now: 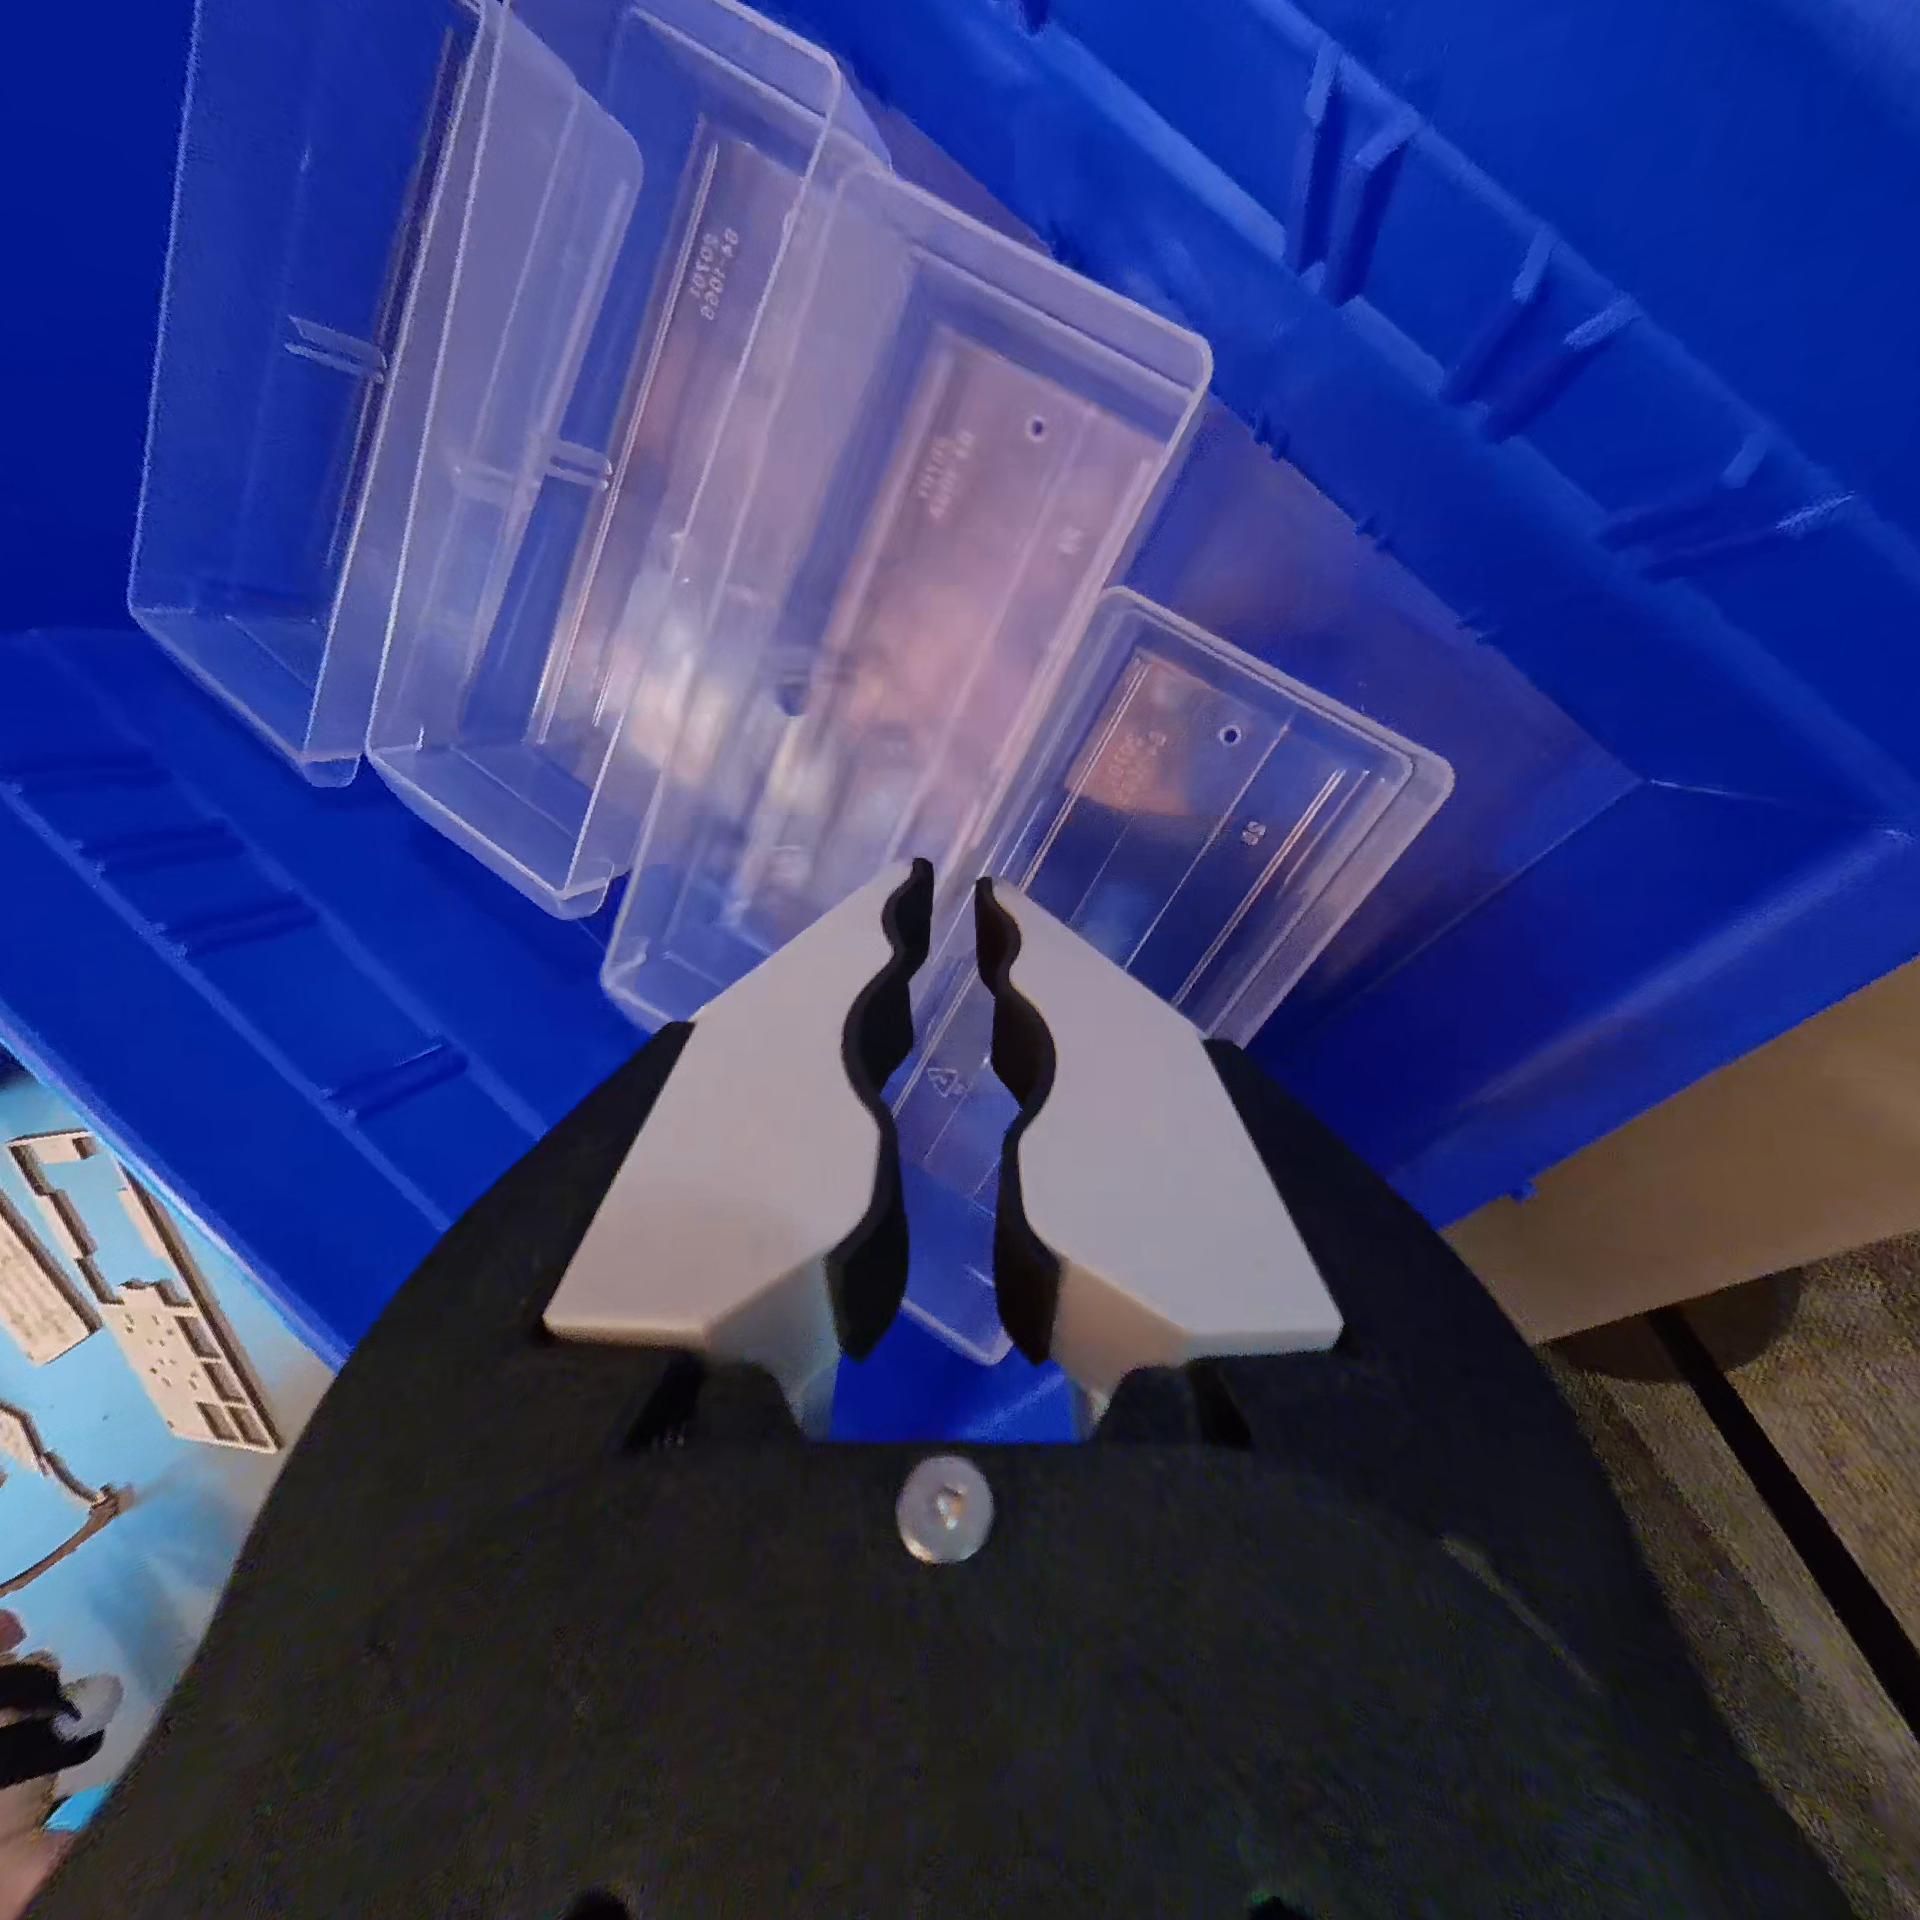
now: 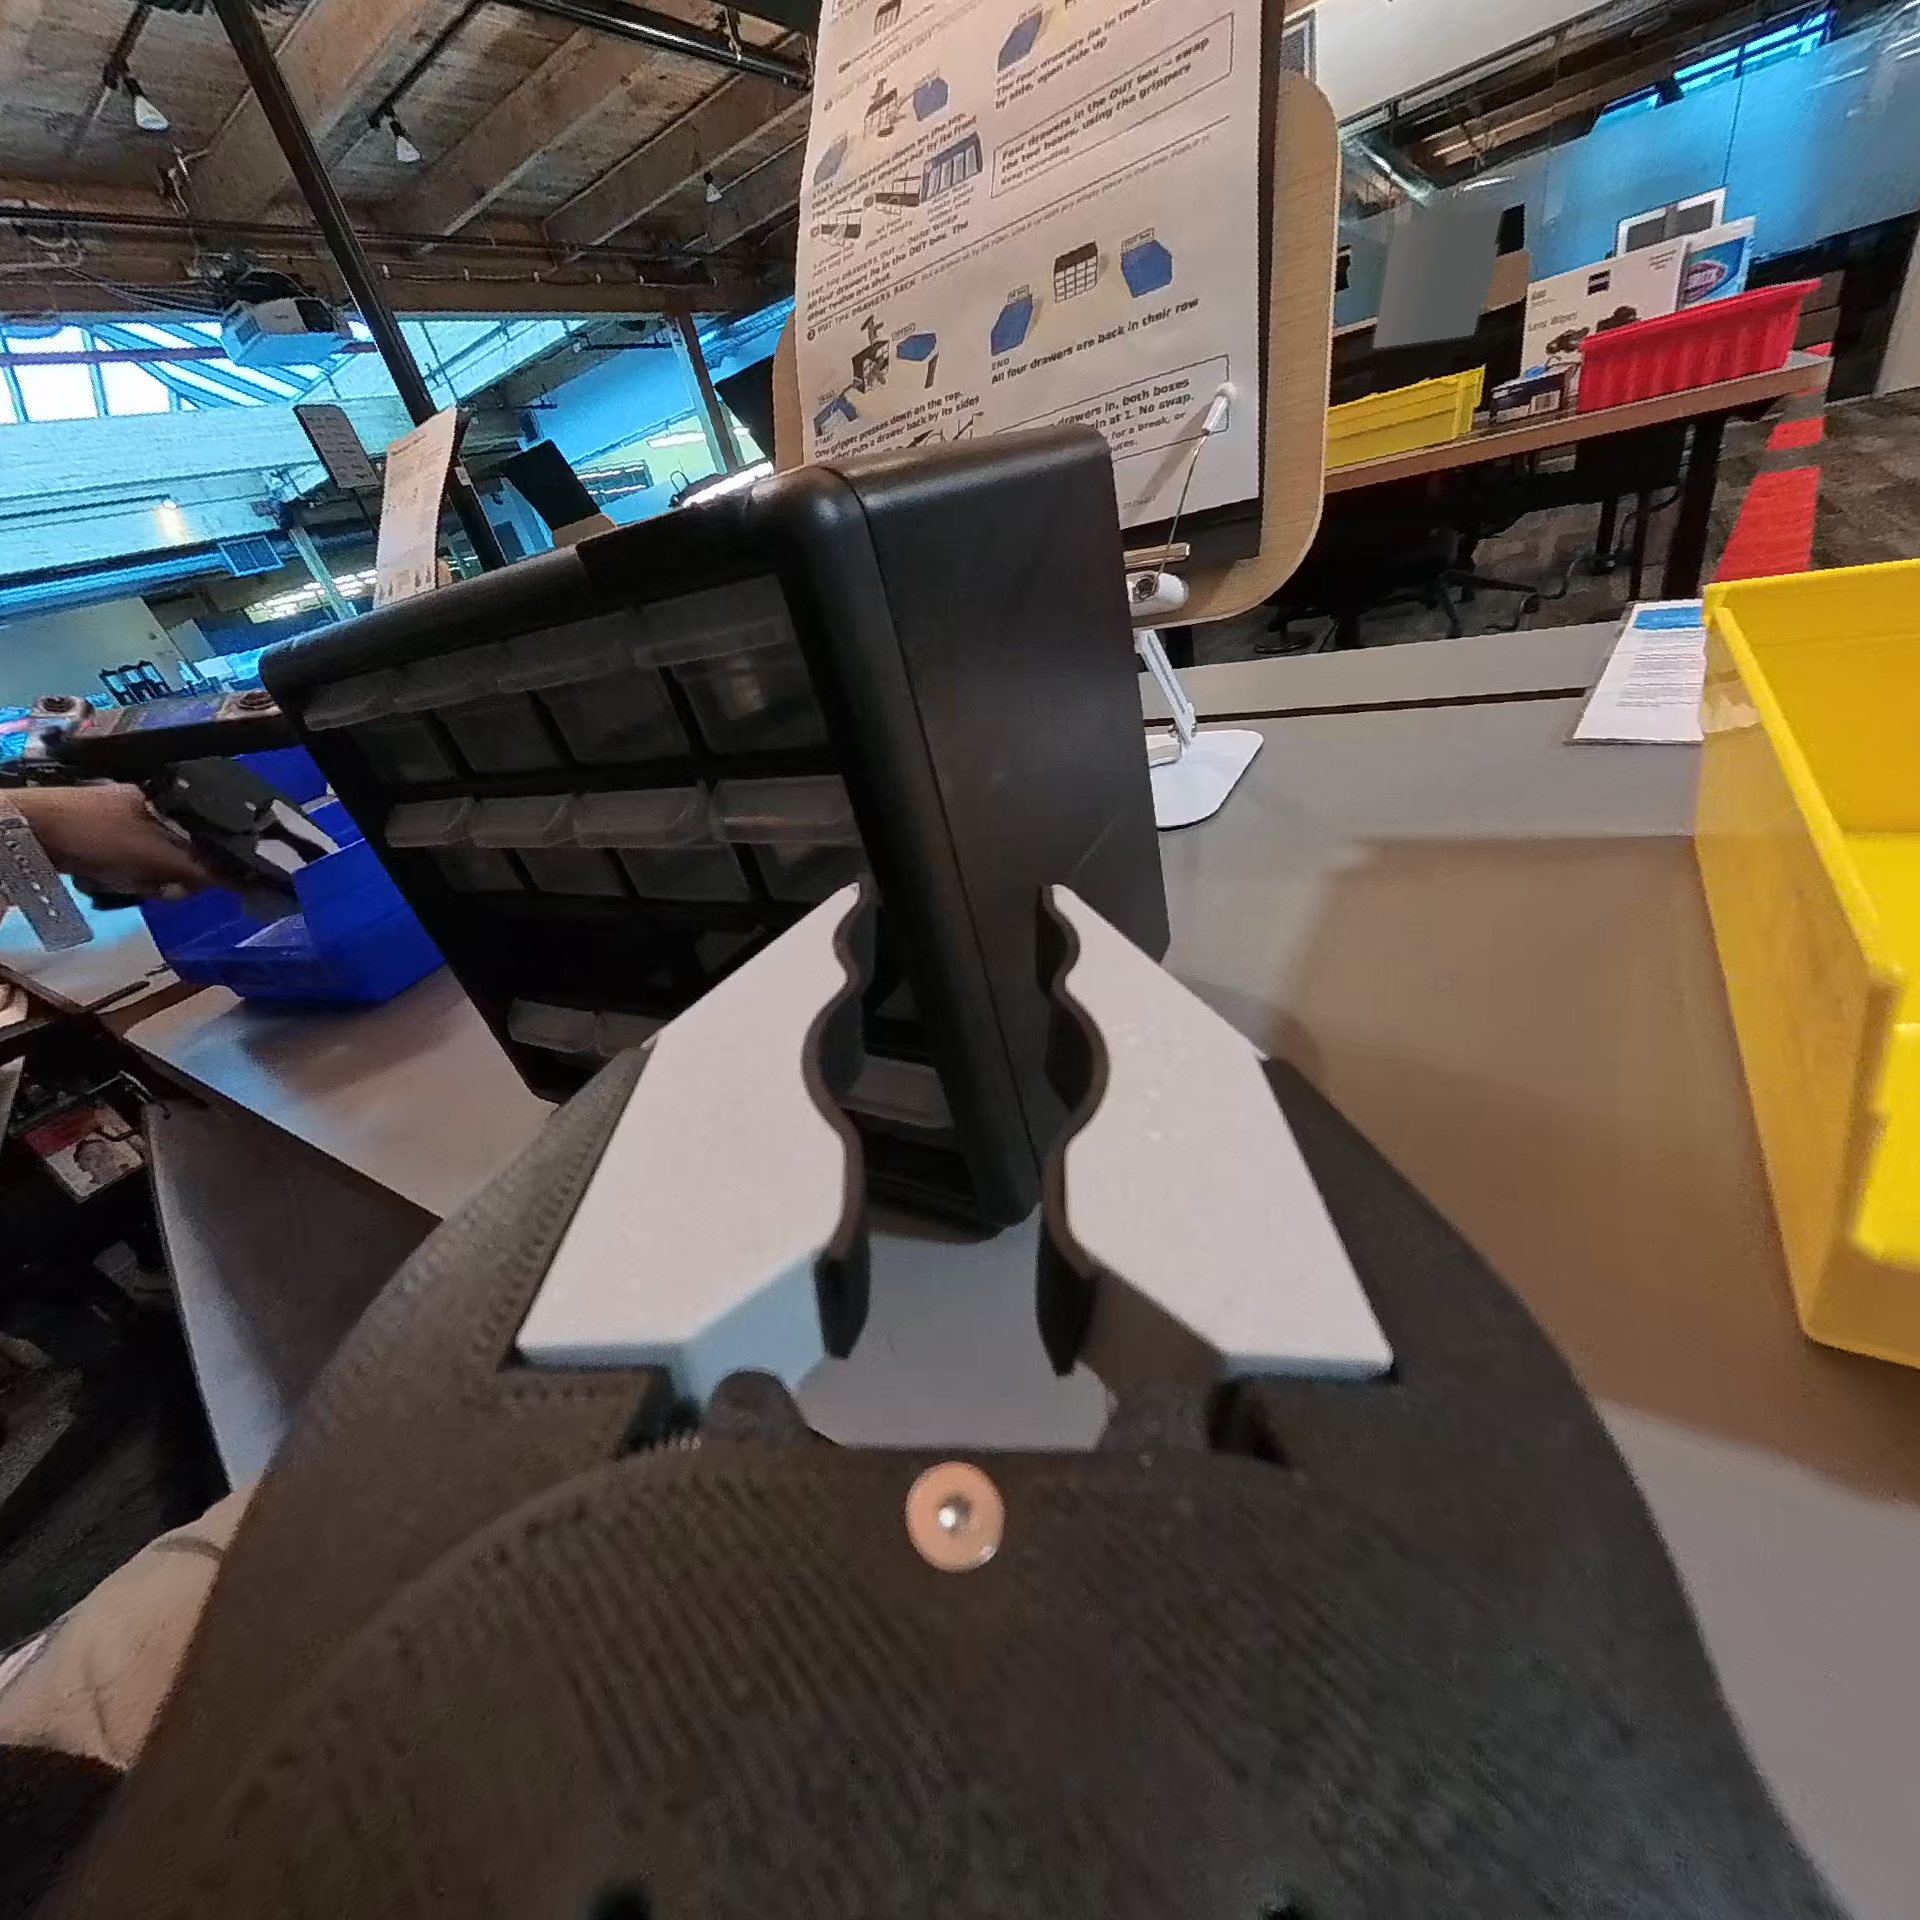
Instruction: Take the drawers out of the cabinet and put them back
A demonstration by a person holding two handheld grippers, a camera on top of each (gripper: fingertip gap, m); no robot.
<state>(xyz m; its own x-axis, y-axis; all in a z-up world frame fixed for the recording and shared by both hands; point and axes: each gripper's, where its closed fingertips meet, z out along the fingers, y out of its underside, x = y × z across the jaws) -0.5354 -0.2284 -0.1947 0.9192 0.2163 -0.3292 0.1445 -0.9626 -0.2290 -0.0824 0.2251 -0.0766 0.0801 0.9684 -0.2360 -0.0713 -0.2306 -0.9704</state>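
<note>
Several clear plastic drawers (image 1: pixel 499 582) lie in a blue bin (image 1: pixel 1455 260). My left gripper (image 1: pixel 951 888) is low over the bin. Its jaws are almost closed, and the wall of the nearest clear drawer (image 1: pixel 1247 831) runs in between them. That drawer is tilted up at its near end. In the right wrist view the black cabinet (image 2: pixel 997 727) stands on the table. Two of its drawer rows are full, and the row below them (image 2: pixel 644 935) is dark and empty. My right gripper (image 2: pixel 951 904) is open and empty, close in front of the cabinet's side corner. The left gripper (image 2: pixel 249 831) shows far left over the blue bin (image 2: pixel 312 956).
A yellow bin (image 2: pixel 1808 935) stands on the grey table (image 2: pixel 1455 987) at the right. An instruction poster on a board (image 2: pixel 1039 208) and a white stand (image 2: pixel 1195 769) are behind the cabinet. A person's hand (image 2: pixel 104 842) holds the left gripper. More tables with red and yellow bins are far back.
</note>
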